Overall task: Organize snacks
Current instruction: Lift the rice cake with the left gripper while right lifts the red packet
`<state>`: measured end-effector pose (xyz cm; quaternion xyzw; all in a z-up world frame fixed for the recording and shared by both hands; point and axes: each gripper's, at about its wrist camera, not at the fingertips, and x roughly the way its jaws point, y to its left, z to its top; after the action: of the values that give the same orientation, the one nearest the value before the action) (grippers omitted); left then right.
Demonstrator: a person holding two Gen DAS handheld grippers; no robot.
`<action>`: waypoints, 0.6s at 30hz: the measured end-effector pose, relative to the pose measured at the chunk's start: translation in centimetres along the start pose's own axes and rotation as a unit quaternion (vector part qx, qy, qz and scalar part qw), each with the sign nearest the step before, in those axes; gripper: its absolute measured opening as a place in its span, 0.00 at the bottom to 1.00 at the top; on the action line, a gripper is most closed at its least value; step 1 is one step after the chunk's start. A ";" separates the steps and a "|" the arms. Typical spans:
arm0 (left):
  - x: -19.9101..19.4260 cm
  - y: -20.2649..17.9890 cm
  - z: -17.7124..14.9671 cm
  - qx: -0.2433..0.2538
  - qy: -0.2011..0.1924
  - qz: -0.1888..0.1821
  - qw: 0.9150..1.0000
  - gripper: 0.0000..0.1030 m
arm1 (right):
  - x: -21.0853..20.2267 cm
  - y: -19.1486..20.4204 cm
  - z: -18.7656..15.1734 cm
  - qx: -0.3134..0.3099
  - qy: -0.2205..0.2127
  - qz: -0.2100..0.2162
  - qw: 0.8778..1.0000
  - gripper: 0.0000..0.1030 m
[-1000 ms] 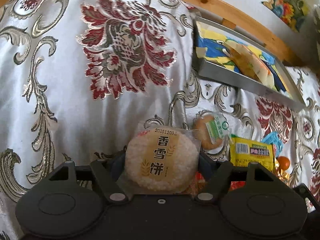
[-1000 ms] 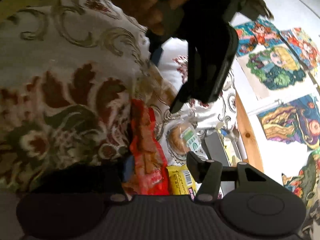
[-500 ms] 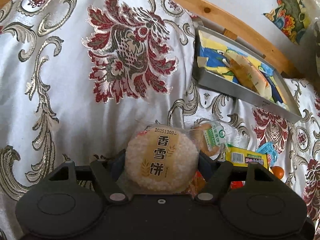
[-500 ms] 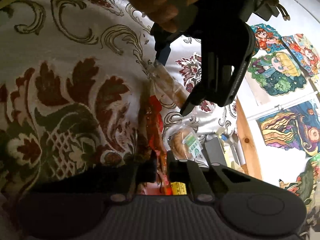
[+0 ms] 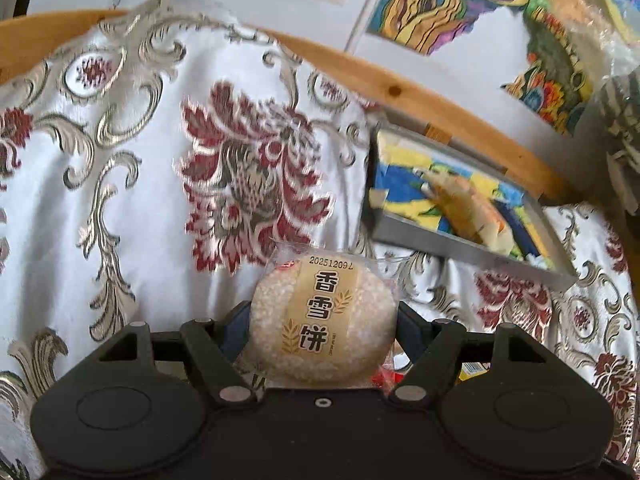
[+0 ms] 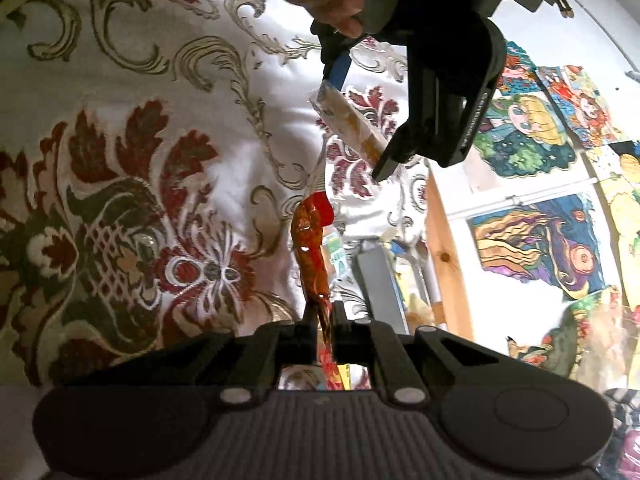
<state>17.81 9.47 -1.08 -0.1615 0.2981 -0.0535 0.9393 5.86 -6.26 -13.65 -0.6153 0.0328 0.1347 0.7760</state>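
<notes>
Between left fingers [image 5: 240,320]: rice cracker [image 5: 322,322], clamped.

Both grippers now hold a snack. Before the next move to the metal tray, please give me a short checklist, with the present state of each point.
1. Left gripper grips the rice cracker packet: ok, the jaws press on both its sides.
2. Right gripper grips the red snack packet: ok, but it pinches only one end.
3. Metal tray in view and not blocked: ok, it lies ahead on the tablecloth.
4. Free room in the tray: cannot tell; one packet already lies inside.
5. Grippers apart from each other: ok, a gap shows in the right wrist view.
</notes>
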 end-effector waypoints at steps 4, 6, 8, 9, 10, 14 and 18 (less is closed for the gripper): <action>-0.7 -0.2 -0.1 -0.001 -0.019 0.001 1.000 0.73 | -1.2 -0.1 0.7 0.005 0.003 -0.009 1.000 0.07; -1.3 -0.2 -0.1 -0.004 -0.029 0.003 1.000 0.73 | -1.4 -0.3 1.2 0.007 0.001 -0.013 1.000 0.07; -1.8 -0.1 0.0 -0.006 -0.038 0.002 0.999 0.73 | -2.0 -0.4 1.6 0.006 0.000 -0.018 1.000 0.07; -2.1 -0.1 0.0 -0.007 -0.043 0.003 0.999 0.73 | -1.9 -0.8 1.5 0.008 0.001 -0.021 1.000 0.07; -2.3 -0.1 0.1 -0.008 -0.048 0.003 0.999 0.73 | -2.1 -1.0 1.6 0.012 0.001 -0.024 1.000 0.07; -3.0 -0.1 0.4 -0.010 -0.060 0.001 0.998 0.73 | -2.1 -2.0 1.4 0.018 0.005 -0.034 0.999 0.07; -3.3 -0.4 0.4 -0.005 -0.064 0.004 0.998 0.73 | -0.9 -3.3 0.7 0.026 0.010 -0.047 0.999 0.07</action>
<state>15.36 9.85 1.13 -0.1677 0.2387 -0.0375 0.9558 5.71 -6.43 -10.15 -0.5973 0.0152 0.0916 0.7967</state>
